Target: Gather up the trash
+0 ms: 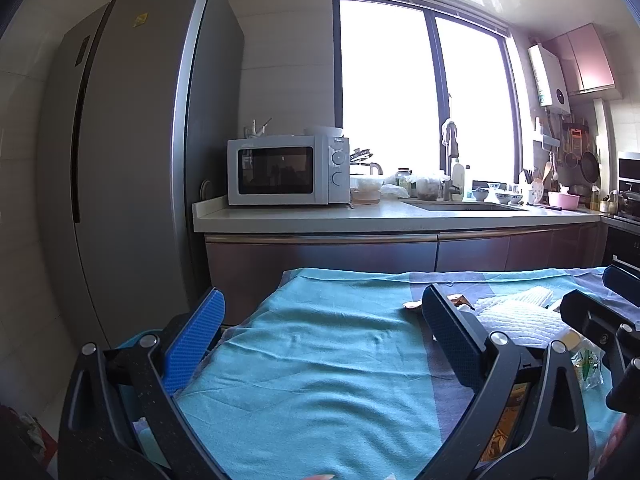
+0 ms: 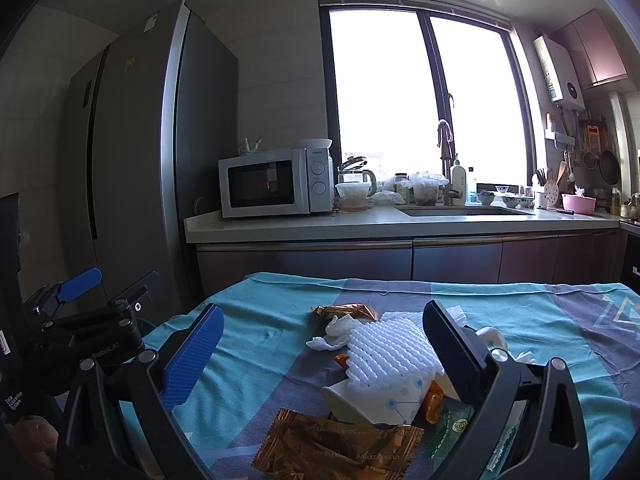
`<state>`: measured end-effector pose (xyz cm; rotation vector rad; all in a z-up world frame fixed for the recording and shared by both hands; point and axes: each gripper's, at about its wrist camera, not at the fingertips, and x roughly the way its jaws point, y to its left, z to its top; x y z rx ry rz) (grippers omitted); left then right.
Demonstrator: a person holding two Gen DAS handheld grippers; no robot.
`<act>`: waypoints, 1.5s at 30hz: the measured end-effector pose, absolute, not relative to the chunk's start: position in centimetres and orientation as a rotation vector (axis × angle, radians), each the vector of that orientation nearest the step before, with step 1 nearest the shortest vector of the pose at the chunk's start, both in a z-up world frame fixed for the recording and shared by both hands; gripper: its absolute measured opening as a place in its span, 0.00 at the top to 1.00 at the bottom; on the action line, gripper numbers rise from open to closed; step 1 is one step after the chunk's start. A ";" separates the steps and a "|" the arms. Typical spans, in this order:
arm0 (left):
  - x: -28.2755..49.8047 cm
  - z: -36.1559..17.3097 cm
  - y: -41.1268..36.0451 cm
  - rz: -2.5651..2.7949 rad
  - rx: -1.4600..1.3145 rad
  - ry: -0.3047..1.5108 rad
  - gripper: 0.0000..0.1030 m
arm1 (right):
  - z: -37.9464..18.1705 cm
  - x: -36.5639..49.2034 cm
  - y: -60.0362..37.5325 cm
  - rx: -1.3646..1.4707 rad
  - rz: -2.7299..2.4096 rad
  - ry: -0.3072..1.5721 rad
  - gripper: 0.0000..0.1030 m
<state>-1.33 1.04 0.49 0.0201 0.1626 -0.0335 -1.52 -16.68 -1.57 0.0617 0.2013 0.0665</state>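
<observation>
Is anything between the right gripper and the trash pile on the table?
Nothing visible. The right gripper is open and empty, and the white foam net, the gold wrapper and the crumpled tissue lie uncovered on the cloth-covered table just ahead of its fingers. The left gripper is off to the side, also open.
</observation>
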 end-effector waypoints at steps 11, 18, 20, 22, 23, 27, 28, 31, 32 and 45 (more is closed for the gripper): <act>-1.3 0.5 1.3 -0.035 0.011 0.163 0.05 | -1.6 -1.6 -16.6 0.065 0.065 0.199 0.06; -1.3 0.5 1.4 -0.037 0.010 0.164 0.05 | -1.6 -1.6 -16.5 0.065 0.066 0.196 0.06; -1.4 0.5 1.4 -0.037 0.009 0.163 0.05 | -1.6 -1.6 -16.5 0.066 0.067 0.197 0.06; -1.4 0.5 1.4 -0.038 0.010 0.163 0.05 | -1.6 -1.5 -16.4 0.066 0.068 0.197 0.06; -1.4 0.5 1.4 -0.038 0.010 0.163 0.05 | -1.6 -1.5 -16.4 0.066 0.068 0.197 0.06; -1.5 0.4 1.4 -0.039 0.009 0.161 0.05 | -1.6 -1.5 -16.5 0.070 0.068 0.198 0.06; -1.5 0.4 1.4 -0.040 0.008 0.162 0.05 | -1.7 -1.5 -16.6 0.071 0.069 0.198 0.06; -1.6 0.5 1.3 -0.039 0.009 0.161 0.05 | -1.7 -1.4 -16.6 0.070 0.068 0.199 0.06; -1.6 0.5 1.3 -0.039 0.009 0.161 0.05 | -1.7 -1.4 -16.6 0.071 0.069 0.199 0.06; -1.6 0.4 1.3 -0.038 0.011 0.160 0.05 | -1.9 -1.5 -16.7 0.076 0.073 0.202 0.06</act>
